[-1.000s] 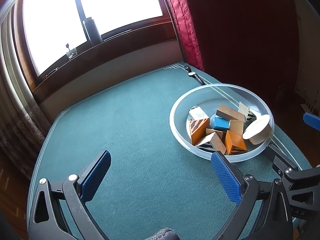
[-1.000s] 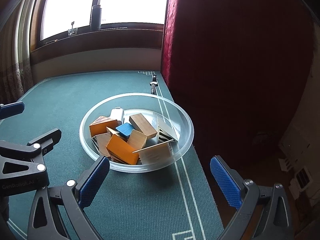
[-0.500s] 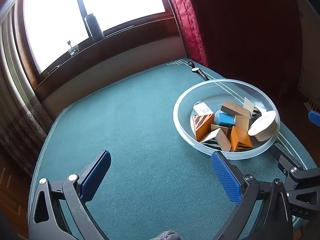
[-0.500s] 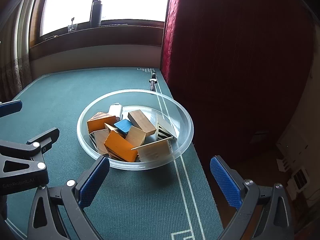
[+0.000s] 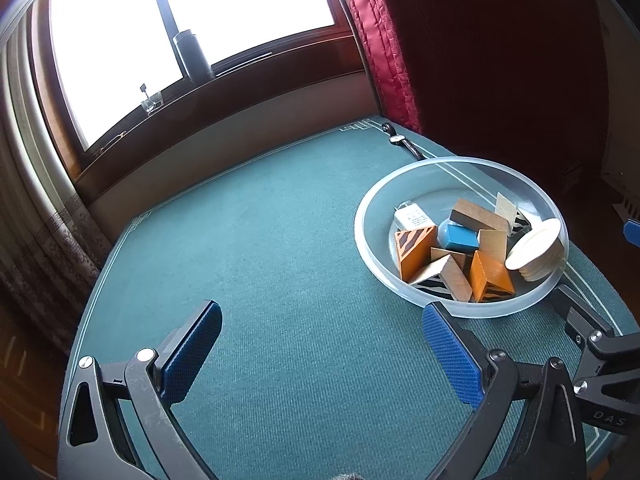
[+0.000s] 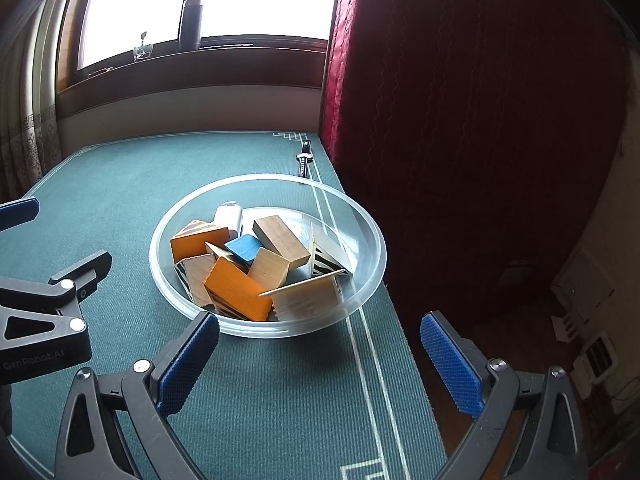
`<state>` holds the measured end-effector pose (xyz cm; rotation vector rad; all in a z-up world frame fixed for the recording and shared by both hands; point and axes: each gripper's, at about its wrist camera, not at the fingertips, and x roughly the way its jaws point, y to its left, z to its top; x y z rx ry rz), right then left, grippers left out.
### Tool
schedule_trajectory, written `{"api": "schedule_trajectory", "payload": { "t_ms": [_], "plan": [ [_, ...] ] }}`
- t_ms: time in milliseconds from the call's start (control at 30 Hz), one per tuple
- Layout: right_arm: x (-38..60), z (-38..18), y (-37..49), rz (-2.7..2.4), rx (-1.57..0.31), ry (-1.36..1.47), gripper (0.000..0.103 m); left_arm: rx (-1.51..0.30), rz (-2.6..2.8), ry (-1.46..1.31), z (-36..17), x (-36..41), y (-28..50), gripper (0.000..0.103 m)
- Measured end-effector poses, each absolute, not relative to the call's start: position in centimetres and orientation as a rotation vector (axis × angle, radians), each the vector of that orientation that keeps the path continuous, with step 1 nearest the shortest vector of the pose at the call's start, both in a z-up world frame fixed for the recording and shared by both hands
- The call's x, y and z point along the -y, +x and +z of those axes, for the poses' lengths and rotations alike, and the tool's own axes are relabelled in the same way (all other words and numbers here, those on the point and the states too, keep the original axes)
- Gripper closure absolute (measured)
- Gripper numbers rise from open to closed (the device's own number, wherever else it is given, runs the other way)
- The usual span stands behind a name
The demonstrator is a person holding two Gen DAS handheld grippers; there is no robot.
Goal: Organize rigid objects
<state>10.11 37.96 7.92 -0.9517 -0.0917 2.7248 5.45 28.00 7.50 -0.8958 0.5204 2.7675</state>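
Right wrist view: bowl [image 6: 362, 280] of blocks [image 6: 236, 288] at 12 o'clock, both the right gripper [image 6: 320, 364] and the left gripper [image 5: 324, 354] spread wide, holding nothing.

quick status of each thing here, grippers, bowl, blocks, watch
left gripper: open, empty, over the table
right gripper: open, empty, just short of the bowl
clear bowl: upright, holds the blocks
blue block: atop the pile
wristwatch: flat on the table
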Motion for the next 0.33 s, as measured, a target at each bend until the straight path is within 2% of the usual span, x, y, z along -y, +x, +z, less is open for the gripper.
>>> {"api": "schedule_trajectory", "payload": {
  "t_ms": [333],
  "plan": [
    [-37.96, 7.85, 10.05, 2.724, 0.094, -0.955, 0.000, -0.539, 2.773, -0.895, 7.30, -28.15, 5.27, 0.002]
  ]
}}
